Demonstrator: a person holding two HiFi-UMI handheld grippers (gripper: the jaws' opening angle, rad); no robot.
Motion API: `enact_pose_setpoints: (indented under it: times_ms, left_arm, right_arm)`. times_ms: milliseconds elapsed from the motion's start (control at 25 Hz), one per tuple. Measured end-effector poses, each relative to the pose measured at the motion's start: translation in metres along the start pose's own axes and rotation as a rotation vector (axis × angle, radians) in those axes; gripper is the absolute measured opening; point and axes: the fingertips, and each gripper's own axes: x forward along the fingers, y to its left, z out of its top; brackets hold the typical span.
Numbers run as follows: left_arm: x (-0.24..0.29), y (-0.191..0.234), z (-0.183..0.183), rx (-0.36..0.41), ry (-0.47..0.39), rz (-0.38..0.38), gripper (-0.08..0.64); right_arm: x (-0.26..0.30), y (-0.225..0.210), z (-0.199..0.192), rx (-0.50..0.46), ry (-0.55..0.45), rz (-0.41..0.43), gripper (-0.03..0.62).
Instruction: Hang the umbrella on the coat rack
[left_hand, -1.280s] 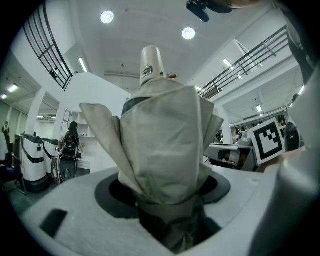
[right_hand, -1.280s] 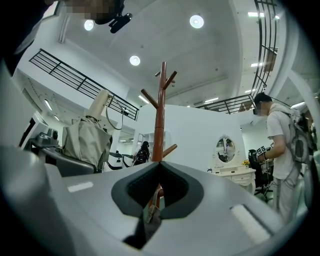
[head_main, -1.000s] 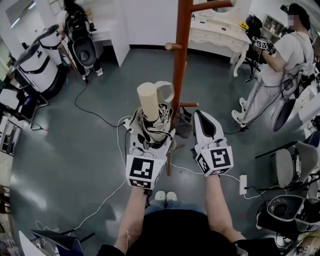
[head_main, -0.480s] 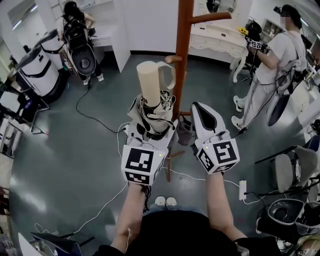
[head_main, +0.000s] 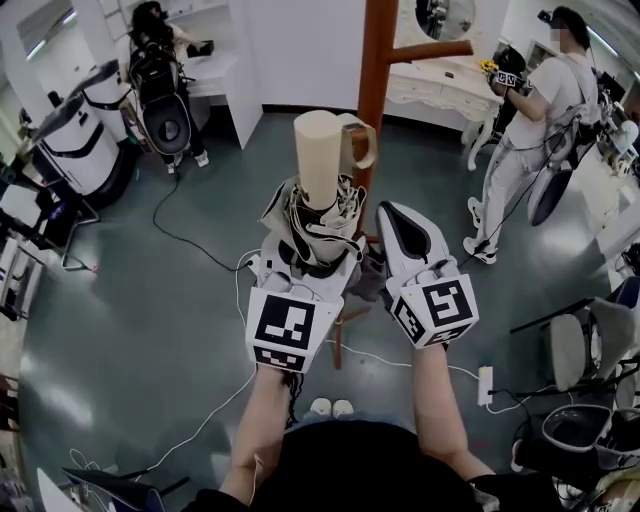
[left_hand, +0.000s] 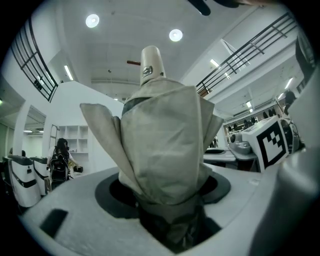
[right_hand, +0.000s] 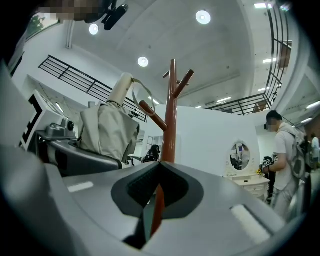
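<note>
A folded beige umbrella (head_main: 314, 222) stands upright in my left gripper (head_main: 312, 256), which is shut on its bunched fabric. Its pale cylindrical handle (head_main: 317, 160) points up, with a strap loop (head_main: 362, 142) hanging right beside the brown coat rack pole (head_main: 378, 55). One peg (head_main: 432, 49) sticks out to the right above. In the left gripper view the fabric (left_hand: 165, 150) fills the space between the jaws of the gripper (left_hand: 167, 200). My right gripper (head_main: 396, 216) is shut and empty, just right of the umbrella. From the right gripper (right_hand: 157, 175) I see the rack (right_hand: 172, 115) straight ahead and the umbrella (right_hand: 107, 131) at the left.
A person (head_main: 535, 110) with grippers stands at the right by a white dressing table (head_main: 440, 85). Another person (head_main: 160, 40) and strollers (head_main: 85, 130) are at the back left. Cables (head_main: 190, 230) and a power strip (head_main: 486, 384) lie on the grey floor; chairs (head_main: 570, 345) crowd the right side.
Both grippers have risen, carrying the umbrella up along the rack pole. The handle and strap loop now stand higher, close under the pegs.
</note>
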Motion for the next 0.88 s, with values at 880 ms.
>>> enact_pose_setpoints:
  times_ms: [880]
  left_arm:
    - [0.013,0.023,-0.087,-0.096,0.125,0.068,0.305]
  right_arm:
    - [-0.003,0.000,-0.038,0.011,0.054,0.026,0.003]
